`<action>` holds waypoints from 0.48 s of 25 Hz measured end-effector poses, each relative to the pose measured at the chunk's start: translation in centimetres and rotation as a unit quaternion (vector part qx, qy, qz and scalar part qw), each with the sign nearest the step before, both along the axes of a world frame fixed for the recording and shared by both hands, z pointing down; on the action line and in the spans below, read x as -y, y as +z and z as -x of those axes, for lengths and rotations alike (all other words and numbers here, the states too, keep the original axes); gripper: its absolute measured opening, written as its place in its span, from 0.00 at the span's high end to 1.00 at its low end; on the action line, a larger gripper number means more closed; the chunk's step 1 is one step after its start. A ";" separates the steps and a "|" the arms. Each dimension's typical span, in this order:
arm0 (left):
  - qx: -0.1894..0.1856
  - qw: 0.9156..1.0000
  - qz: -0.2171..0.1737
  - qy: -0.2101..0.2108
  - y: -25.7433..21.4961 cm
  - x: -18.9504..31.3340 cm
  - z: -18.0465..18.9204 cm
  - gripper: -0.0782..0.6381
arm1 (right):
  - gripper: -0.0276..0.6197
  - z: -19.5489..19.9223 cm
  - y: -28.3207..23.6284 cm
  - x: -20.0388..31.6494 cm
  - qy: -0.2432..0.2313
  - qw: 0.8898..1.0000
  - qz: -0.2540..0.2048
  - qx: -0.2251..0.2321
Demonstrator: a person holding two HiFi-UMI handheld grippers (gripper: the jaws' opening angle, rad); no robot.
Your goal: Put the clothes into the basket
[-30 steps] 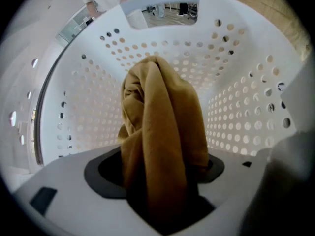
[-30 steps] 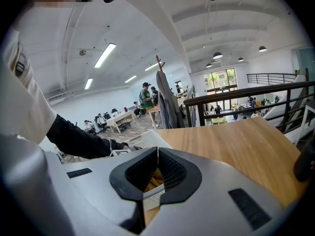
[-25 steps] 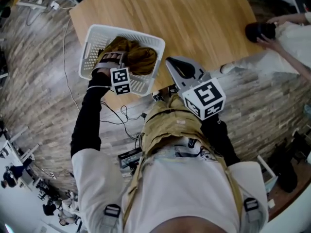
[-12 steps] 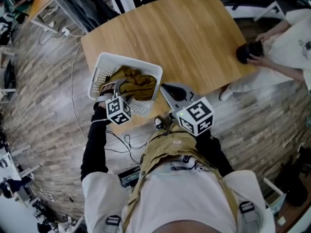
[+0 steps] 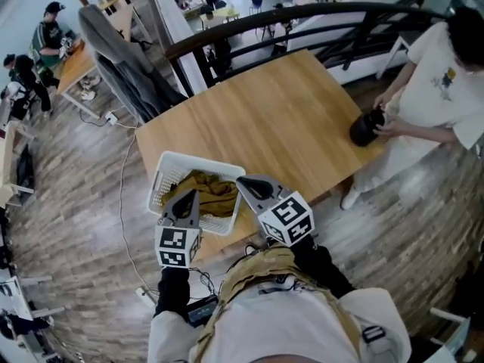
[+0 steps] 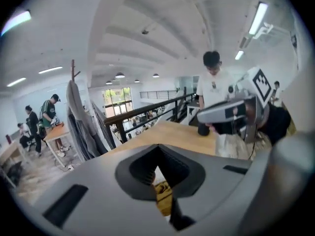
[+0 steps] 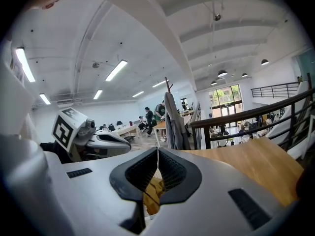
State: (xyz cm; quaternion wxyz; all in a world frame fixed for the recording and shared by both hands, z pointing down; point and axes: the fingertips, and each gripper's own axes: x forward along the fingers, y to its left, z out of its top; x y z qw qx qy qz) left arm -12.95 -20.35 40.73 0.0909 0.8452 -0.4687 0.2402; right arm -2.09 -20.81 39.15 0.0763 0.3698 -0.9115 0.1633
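At the near left corner of the light wooden table (image 5: 287, 119), the white latticed plastic basket (image 5: 161, 178) holds the mustard-yellow clothes (image 5: 210, 189); open tabletop stretches beyond. Over its near rim the left gripper (image 5: 188, 196) has just been closing, its jaws together on nothing. The right gripper (image 5: 243, 181), just beside it, is likewise closed and empty. Both carry black-and-white square markers (image 5: 173, 246).

A big wooden table (image 5: 280, 119) stands on a floor (image 5: 83, 225) of grey-brown planks, with a dark curved railing (image 5: 302, 17) behind it and a coat rack (image 5: 121, 66) hung with grey coats at its corner. Strip lights (image 7: 115, 70) run along the white vaulted ceiling, and daylight comes through tall windows (image 6: 116, 101) at the far end.
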 end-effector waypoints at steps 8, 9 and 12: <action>-0.110 0.982 -0.069 -0.139 -5.5 0.2 -0.3 0.89 | 0.92 -0.1 -3.2 1.6 0.009 0.999 -0.046 0.009; -0.115 0.979 -0.074 -0.150 -5.6 0.1 -0.2 0.89 | 0.92 0.0 -3.4 1.7 0.009 0.999 -0.048 0.010; -0.139 0.972 -0.079 -0.170 -5.8 0.4 -0.4 0.89 | 0.92 0.3 -3.9 2.1 0.013 0.998 -0.060 0.011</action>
